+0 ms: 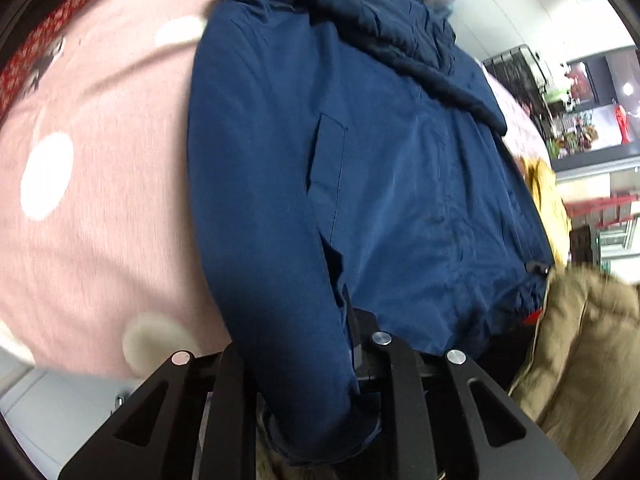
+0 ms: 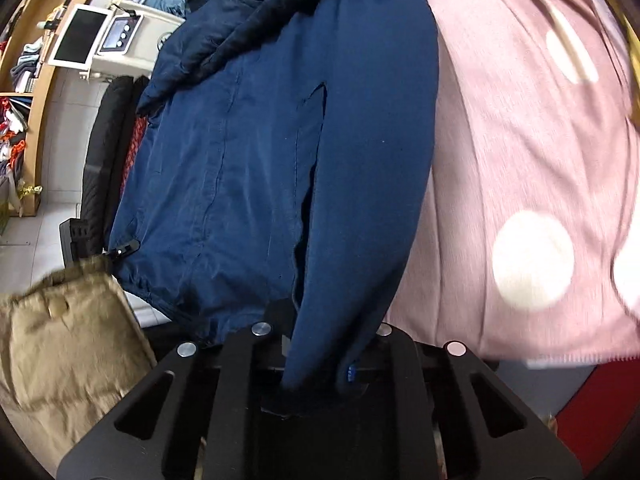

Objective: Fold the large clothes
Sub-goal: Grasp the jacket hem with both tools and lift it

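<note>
I have a navy blue jacket (image 1: 360,168) spread out flat on a pink bedspread (image 1: 100,208) with big white dots, hood (image 1: 360,4) bunched at the far end and hem toward me. My left claw (image 1: 320,364) is clenched on the cuff end of one sleeve (image 1: 256,208), the one that runs down the outer edge of the jacket on the left of the left wrist view; the blue cloth passes down between the black arms of the claw and bunches there. My right claw (image 2: 320,364) is likewise clenched on the other sleeve (image 2: 372,160), which lies along the jacket's edge next to the bare pink spread (image 2: 520,140); its cuff disappears between the fingers, with a small blue tag showing at the grip. Both views are slightly blurred at the edges. A tan padded garment (image 1: 580,360) sits just beside the jacket's hem, touching or nearly touching its corner, and it shows again at the lower left of the right wrist view. A drawcord toggle (image 2: 124,248) hangs at the hem corner. A yellow cloth (image 1: 548,200) lies past the jacket's far side. In the background stand a wooden shelf (image 2: 44,92) with folded things and a white-framed screen (image 2: 80,36).
</note>
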`<state>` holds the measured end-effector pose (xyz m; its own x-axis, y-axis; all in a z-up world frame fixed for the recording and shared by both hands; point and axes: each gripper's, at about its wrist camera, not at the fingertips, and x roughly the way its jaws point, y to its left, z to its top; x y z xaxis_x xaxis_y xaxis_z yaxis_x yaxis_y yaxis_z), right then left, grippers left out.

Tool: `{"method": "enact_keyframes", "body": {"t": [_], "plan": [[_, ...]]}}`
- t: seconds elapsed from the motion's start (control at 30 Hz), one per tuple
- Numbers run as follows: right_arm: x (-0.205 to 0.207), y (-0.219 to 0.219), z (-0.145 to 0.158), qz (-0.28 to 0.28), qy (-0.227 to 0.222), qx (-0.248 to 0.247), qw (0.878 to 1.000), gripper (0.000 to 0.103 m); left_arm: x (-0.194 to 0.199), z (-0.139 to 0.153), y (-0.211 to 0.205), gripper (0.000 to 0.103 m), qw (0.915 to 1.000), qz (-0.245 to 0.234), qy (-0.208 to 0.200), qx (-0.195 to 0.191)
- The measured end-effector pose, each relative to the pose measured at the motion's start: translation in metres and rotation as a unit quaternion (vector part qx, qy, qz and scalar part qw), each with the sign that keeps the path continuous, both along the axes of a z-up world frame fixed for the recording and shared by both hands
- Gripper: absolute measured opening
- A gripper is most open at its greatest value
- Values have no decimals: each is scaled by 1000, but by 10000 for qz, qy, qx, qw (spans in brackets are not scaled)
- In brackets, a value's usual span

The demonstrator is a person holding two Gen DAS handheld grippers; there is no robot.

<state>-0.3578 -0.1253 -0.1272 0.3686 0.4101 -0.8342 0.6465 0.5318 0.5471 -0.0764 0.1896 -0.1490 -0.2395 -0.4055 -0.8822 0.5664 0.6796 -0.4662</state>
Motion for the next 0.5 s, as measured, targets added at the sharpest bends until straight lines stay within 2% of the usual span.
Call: {"method": "enact_keyframes", "body": {"t": [0.13, 0.23, 0.33, 0.5], "plan": [[-32, 17, -19, -158, 308, 368, 9987, 17, -21, -18, 25, 18, 9982, 293, 518, 93], [-27, 17, -33, -335, 481, 423, 9974, 17, -21, -34, 30, 18, 9947, 724, 701, 190], [-14, 10, -29, -67, 491, 228, 9985, 17, -6, -23, 9, 17, 9971, 584, 396, 273], [20, -23, -9, 74, -71, -17, 9999, 16, 33, 15, -36, 17, 9993, 295, -172, -179]]}}
